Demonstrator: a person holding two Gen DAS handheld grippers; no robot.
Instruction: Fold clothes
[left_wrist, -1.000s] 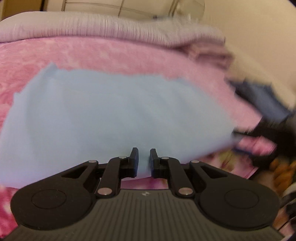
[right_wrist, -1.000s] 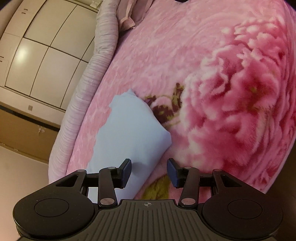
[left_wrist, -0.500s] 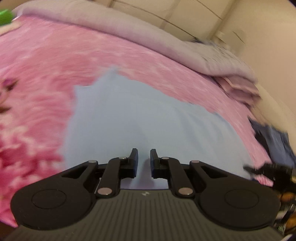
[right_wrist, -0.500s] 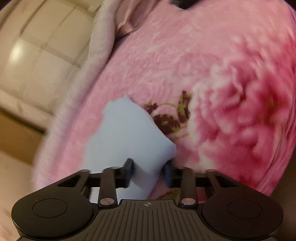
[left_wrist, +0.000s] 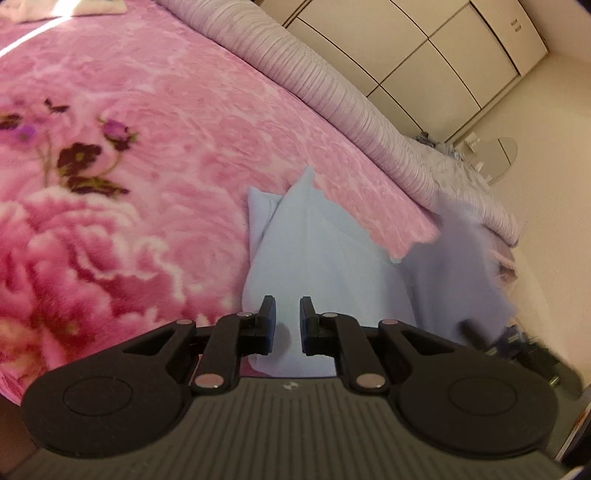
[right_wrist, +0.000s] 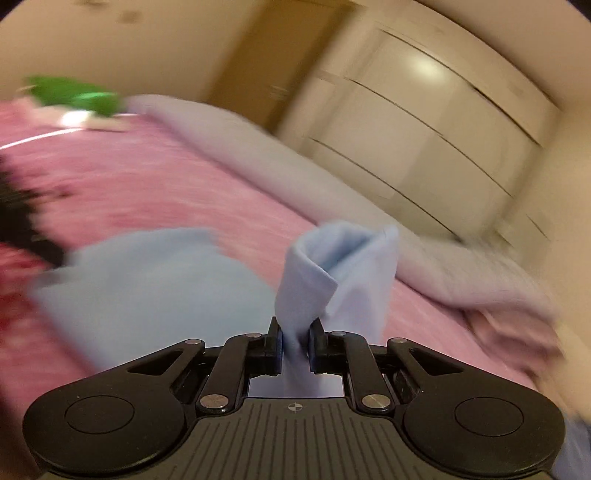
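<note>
Right gripper (right_wrist: 295, 341) clamped on bunched edge of blue cloth (right_wrist: 147, 280), lifted off pink blanket (right_wrist: 147, 173). Left gripper (left_wrist: 283, 319) nearly closed w/ cloth between jaws (grip unclear). Judged: carry edge over level, keep tension even, align corners before release.

We count one light blue cloth garment (left_wrist: 325, 266), one pink floral plush blanket (left_wrist: 155, 140), one ribbed lilac quilt (left_wrist: 325, 85), one blurred green object (right_wrist: 74, 94), and two black two-finger grippers (left_wrist: 287, 325) (right_wrist: 295, 343).
</note>
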